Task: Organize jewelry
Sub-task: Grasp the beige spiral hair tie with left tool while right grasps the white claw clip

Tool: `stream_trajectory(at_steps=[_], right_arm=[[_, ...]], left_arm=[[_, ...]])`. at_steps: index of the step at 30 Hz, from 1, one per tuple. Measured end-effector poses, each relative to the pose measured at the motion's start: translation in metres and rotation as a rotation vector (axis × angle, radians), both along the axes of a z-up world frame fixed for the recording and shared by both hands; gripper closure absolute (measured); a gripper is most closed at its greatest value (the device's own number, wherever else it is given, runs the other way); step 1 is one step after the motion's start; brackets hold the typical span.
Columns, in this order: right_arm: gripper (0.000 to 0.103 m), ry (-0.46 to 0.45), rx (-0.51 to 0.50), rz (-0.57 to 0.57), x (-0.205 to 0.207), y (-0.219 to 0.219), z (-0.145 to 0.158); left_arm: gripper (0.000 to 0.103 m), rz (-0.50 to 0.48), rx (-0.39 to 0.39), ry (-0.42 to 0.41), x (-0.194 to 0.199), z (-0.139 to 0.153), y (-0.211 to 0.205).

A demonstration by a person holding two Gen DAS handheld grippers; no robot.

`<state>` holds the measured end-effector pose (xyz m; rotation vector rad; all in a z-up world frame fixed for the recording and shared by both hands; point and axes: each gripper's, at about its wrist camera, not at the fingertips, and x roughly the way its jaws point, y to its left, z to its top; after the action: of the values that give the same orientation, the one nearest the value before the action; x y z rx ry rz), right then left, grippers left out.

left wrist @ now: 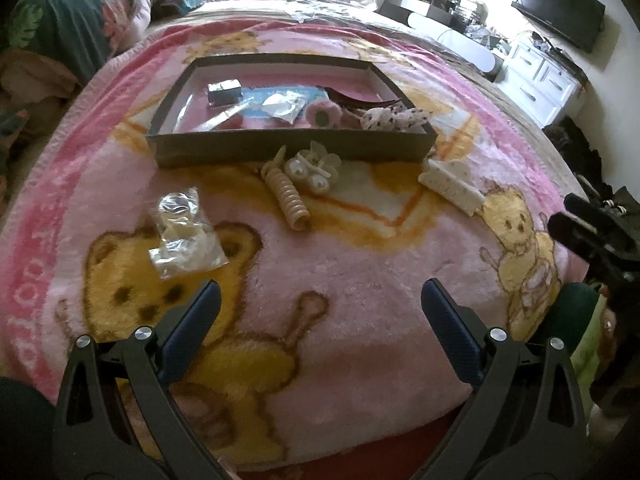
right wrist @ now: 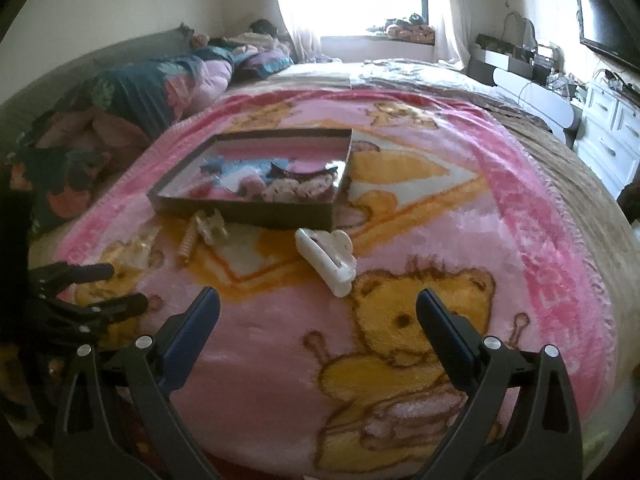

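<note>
Pink blanket (left wrist: 320,272), both claws gaping empty, white hair clip (right wrist: 326,260) near box (left wrist: 288,146)

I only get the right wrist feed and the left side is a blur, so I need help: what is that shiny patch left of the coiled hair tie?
Observer: A clear plastic bag, crumpled, on the blanket, apart from the coiled hair tie.
Operator: And the pale lump beside the tie?
Observer: A hair piece with pearl beads and white petals, touching the tie, just outside the box.
Operator: Is the left gripper holding anything?
Observer: No, the left gripper is open and empty above the blanket.
</note>
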<state>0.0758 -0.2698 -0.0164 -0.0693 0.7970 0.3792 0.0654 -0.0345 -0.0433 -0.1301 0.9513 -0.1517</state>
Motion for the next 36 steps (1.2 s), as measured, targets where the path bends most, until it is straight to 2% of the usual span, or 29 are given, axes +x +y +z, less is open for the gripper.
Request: stream_trajectory(at_steps=[10,20,31,33,35,36], right_arm=[[0.005,0.033,-0.034,0.015,0.029,0.007,-0.02],[0.005,0.078,-0.073,0.01,0.072,0.009,-0.04],[0.006,0.136,-0.122,0.087,0.108,0.03,-0.068],[0.013,0.151,-0.106,0.1,0.11,0.034,-0.071],[0.031,0.177,-0.092,0.115,0.112,0.037,-0.076],[0.034,0.19,-0.086,0.12,0.113,0.038,-0.079]], left_arm=[[0.011,0.039,-0.014,0.022,0.039,-0.011,0.007],[0.05,0.052,-0.006,0.054,0.073,-0.024,0.006],[0.057,0.051,0.002,0.074,0.088,-0.035,0.007],[0.059,0.053,-0.01,0.077,0.089,-0.035,0.009],[0.063,0.059,-0.013,0.078,0.091,-0.036,0.01],[0.064,0.059,-0.013,0.079,0.091,-0.037,0.01]])
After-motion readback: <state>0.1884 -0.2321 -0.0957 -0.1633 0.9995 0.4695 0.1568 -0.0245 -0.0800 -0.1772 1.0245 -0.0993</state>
